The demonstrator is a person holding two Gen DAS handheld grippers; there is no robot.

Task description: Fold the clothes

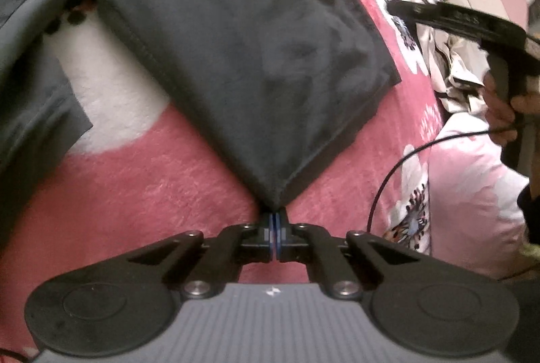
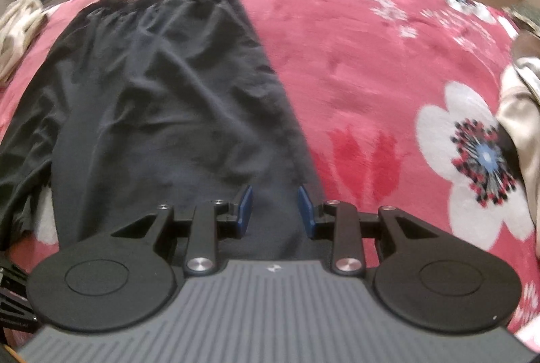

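One garment [image 1: 243,66] was in play, dark and lying on the pink blanket [image 1: 135,187], which I take as the landmark. Your left gripper [image 1: 274,228] had its fingers pinched tight on one corner of it, and from that corner the cloth ran taut away from you, lifted off the blanket near the pinch. Your right gripper [image 2: 274,209] stood with fingers wide and nothing between them, low over the near end of the same garment [image 2: 162,99], whose far, gathered edge lay toward the blanket's far side. In the left view that gripper [image 1: 479,25] showed off to the blanket's right edge, held in your hand [image 1: 506,113]. A pale bundle [image 2: 519,113] lay at that same edge, apparently unfolded. I judged the fold barely begun: a corner raised, no crease set, the rest waiting.
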